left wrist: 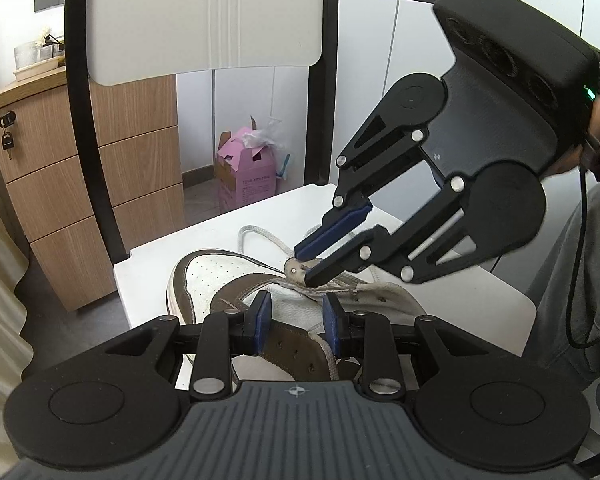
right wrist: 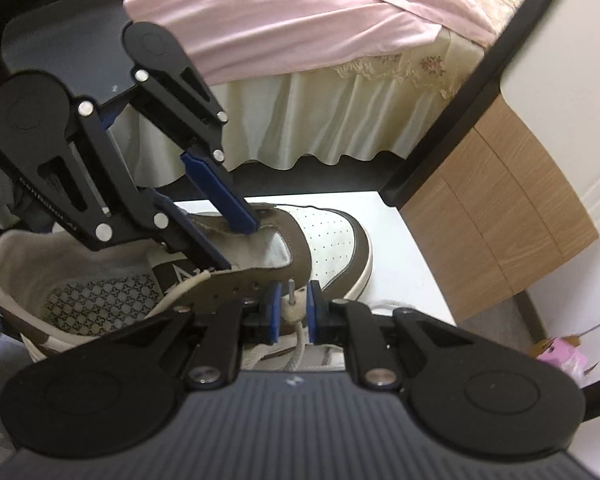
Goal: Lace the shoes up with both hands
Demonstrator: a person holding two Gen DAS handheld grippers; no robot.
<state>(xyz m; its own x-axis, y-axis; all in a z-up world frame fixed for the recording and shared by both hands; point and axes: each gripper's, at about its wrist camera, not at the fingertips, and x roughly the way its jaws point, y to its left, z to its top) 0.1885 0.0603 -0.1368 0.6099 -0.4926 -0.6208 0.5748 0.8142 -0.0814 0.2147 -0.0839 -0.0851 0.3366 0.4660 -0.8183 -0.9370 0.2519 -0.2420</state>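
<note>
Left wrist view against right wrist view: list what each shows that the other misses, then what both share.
Only the left wrist view: a keyed drawer lock, a white chair back and a person's hand holding the right tool. Only the right wrist view: the pink bed cover and the shoe's patterned insole. Both: the shoe, the lace in the right tool, the left tool, the wooden drawers.

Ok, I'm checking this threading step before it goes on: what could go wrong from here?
The right gripper holds the lace tip right at its end, so the tip may slip or twist off aim for the small eyelets. The left gripper straddles the other eyelet flap; I can't tell that it pinches it, so the shoe may shift under a push. Both grippers work close together and could bump.
</note>
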